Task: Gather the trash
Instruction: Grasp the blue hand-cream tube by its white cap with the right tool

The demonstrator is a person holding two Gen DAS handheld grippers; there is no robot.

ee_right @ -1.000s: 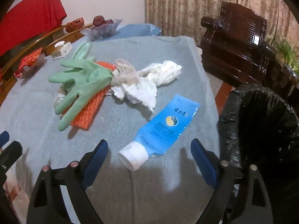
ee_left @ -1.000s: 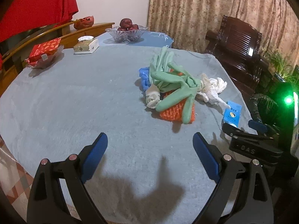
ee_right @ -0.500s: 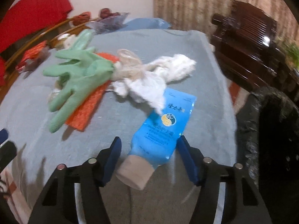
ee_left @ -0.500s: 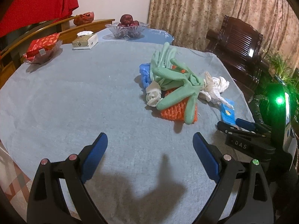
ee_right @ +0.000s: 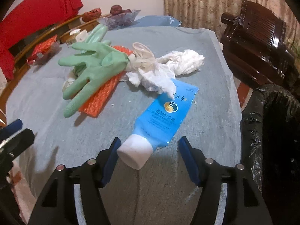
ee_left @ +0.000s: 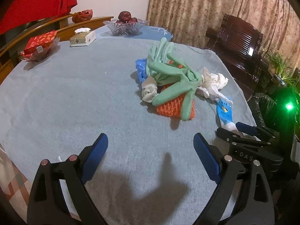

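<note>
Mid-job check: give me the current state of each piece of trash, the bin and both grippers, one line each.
Blue squeeze tube with white cap: lying on the table, cap end between the right jaws, left pad at the cap.
Green rubber gloves: limp, draped over the orange mesh.
Orange plastic mesh: flat, partly covered.
Crumpled white tissue: resting on the tube's tail.
Black-lined bin: open.
Right gripper: part closed, no firm grip visible.
Left gripper: open, empty.

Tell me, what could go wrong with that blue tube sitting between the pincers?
The right gripper straddles the blue tube at its white cap, but the right-hand pad looks clear of it, so the round cap may roll or slip out. The crumpled white tissue overlaps the tube's far end and could drag along or fall short of the black bin bag.
</note>
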